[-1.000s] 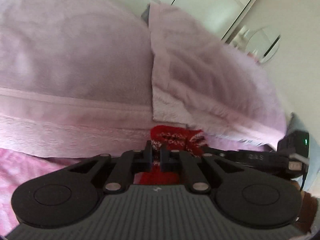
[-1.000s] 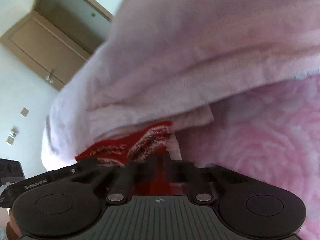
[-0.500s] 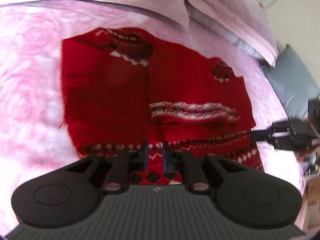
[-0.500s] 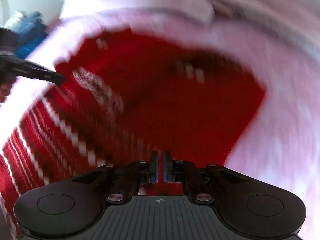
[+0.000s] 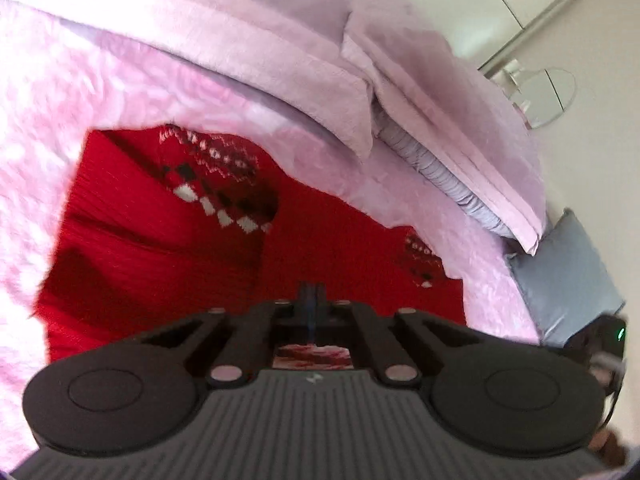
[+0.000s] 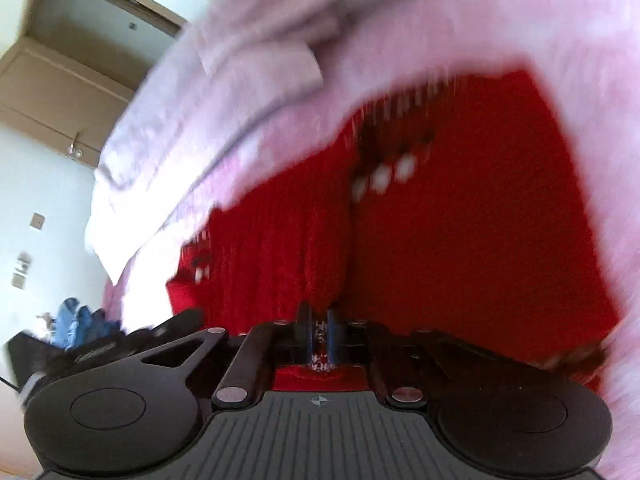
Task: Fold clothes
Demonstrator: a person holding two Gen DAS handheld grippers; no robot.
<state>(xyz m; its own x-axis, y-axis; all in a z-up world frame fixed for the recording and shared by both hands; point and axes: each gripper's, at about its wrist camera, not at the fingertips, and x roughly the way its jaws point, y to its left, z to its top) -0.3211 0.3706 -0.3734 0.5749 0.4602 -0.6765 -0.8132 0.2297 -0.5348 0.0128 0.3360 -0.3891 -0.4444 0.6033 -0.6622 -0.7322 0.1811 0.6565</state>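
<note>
A red knitted sweater (image 5: 168, 240) with black and white pattern bands lies on the pink bedspread (image 5: 60, 92). It also fills the right wrist view (image 6: 460, 220), which is blurred. My left gripper (image 5: 311, 296) is shut on the sweater's near edge; patterned knit shows behind its fingers. My right gripper (image 6: 318, 320) is shut on the sweater's patterned hem, which shows between its fingers. Both grippers are at the near edge, side by side; the right one's body shows at the lower right of the left wrist view (image 5: 600, 336).
Pale pink pillows (image 5: 420, 80) lie beyond the sweater at the head of the bed. A grey cushion (image 5: 568, 272) sits at the right. Wardrobe doors (image 6: 64, 80) and blue clothes (image 6: 76, 324) are at the left in the right wrist view.
Both grippers have swung: from low against the pillows, to looking down on the spread sweater, to now a lower slanted view. The sweater's near hem stays held in both.
</note>
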